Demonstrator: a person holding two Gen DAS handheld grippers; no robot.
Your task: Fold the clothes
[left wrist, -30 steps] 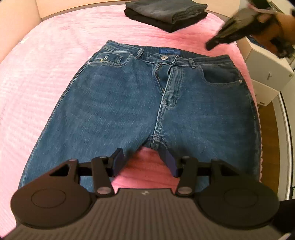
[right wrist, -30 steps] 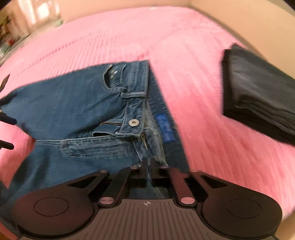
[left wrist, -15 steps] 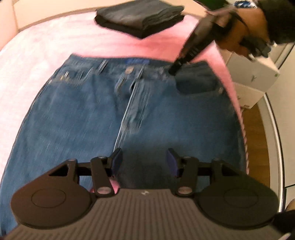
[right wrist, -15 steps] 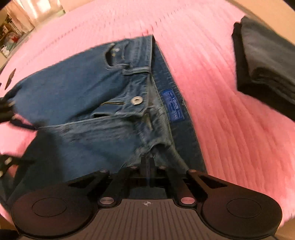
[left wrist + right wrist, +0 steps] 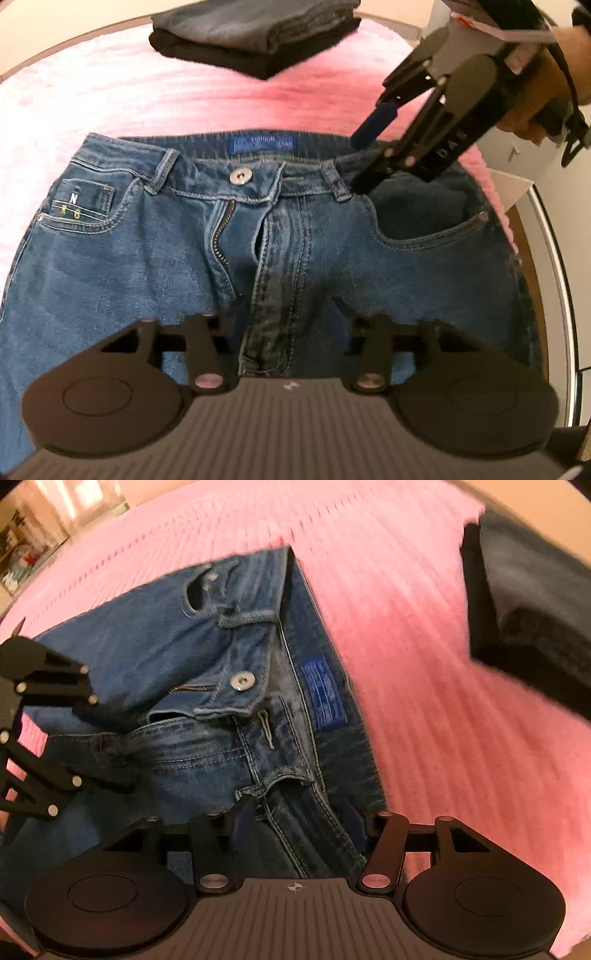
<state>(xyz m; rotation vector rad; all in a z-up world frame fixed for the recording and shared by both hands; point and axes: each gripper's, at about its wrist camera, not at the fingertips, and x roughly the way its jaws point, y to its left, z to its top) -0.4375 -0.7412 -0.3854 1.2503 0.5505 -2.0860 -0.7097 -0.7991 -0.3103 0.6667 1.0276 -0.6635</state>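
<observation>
On pink bedspread (image 5: 92, 92) | blue jeans (image 5: 147, 258) flat, fly unzipped | both claws spread

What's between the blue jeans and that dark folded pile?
Only bare pink ribbed bedspread separates blue denim jeans from the dark folded clothes, in both views.

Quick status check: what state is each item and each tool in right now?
Blue jeans: spread flat, front up, unfolded.
Jeans fly: unzipped, button undone.
Dark folded clothes: stacked beyond the waistband.
Left tool: open, over the crotch.
Right tool: open, straddling the waistband.
</observation>
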